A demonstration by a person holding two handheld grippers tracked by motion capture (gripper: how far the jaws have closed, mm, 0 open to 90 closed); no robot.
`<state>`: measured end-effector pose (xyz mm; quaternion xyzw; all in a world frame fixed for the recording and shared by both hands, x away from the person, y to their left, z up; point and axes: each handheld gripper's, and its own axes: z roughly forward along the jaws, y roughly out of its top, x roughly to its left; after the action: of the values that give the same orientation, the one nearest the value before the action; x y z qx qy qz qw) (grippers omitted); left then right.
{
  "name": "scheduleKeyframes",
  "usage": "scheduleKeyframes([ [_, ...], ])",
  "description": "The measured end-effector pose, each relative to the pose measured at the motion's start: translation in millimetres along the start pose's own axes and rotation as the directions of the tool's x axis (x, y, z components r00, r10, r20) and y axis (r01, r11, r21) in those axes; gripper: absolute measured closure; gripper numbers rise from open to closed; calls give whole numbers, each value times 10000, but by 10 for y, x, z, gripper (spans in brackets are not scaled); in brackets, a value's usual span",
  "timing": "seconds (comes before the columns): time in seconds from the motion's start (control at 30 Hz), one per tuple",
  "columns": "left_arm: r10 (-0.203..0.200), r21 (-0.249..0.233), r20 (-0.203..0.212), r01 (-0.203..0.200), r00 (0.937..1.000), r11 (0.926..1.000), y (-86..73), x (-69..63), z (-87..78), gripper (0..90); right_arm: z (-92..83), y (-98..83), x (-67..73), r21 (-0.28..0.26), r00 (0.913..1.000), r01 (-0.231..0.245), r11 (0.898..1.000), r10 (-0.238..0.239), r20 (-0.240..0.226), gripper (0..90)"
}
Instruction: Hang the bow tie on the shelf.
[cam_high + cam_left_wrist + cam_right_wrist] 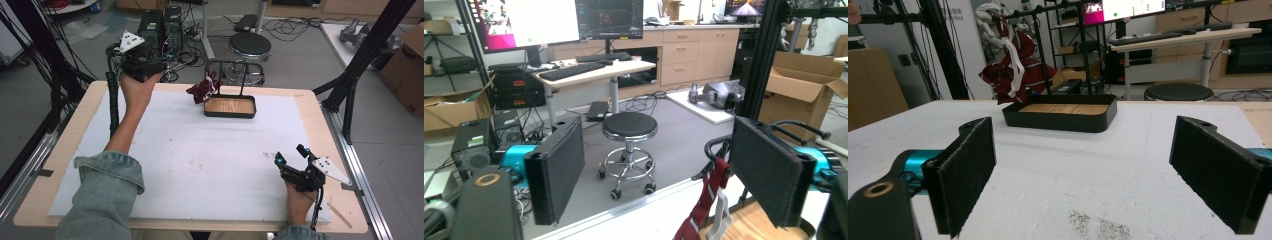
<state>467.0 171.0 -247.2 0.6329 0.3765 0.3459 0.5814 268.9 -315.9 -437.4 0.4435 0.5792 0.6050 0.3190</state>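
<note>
A black rack with a wooden tray base (230, 106) stands at the back middle of the table. A dark red and white cloth (204, 90) hangs bunched on the rack's left end. My left gripper (159, 61) is held up above the table's back left edge, left of the cloth and apart from it. In the left gripper view its jaws (656, 150) stand wide and empty, with the cloth (704, 205) low between them and farther off. My right gripper (290, 154) rests open near the front right, and in its own view (1083, 160) it faces the tray (1060, 117) and the cloth (1015, 75).
A white mat (200, 160) covers most of the wooden table. Behind the table stand a black stool (249, 46) and computer towers (160, 25) amid cables. Black frame posts (367, 47) rise at the right, with a cardboard box (407, 70) beyond them.
</note>
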Motion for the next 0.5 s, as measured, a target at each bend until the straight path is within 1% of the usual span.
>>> scheduleKeyframes([
  [0.03, -21, 10, 22, 21, 10000, 10000, -3, 14, -43, 211, 0, 0, 2, 7, 10000, 14, 10000, -14, -13, 104],
  [0.17, 98, 85, 45, -99, 9999, 9999, -21, 58, -247, 185, -2, -1, 7, 52, 10000, 56, 10000, -56, -10, 104],
  [0.2, 62, 53, 43, -62, 10000, 10000, -33, 66, -303, 182, -1, -1, 4, 43, 10000, 72, 10000, -72, 12, 104],
  [0.23, 64, -30, 92, -64, 9999, 10000, -57, 82, -407, 180, -2, -1, 6, 58, 10000, 62, 10000, -62, -7, 104],
  [0.27, 64, -30, 92, -64, 9999, 10000, -57, 82, -407, 178, -2, -1, 6, 58, 10000, 62, 10000, -62, -7, 104],
  [0.33, 90, -72, 134, -89, 9999, 9999, -79, 94, -494, 178, -1, 0, 8, 45, 10000, 92, 9999, -92, 1, 104],
  [0.5, 451, -207, 401, -443, 9982, 9988, -183, 122, -795, 178, 1, 0, 8, 54, 10000, 78, 10000, -78, 8, 104],
])
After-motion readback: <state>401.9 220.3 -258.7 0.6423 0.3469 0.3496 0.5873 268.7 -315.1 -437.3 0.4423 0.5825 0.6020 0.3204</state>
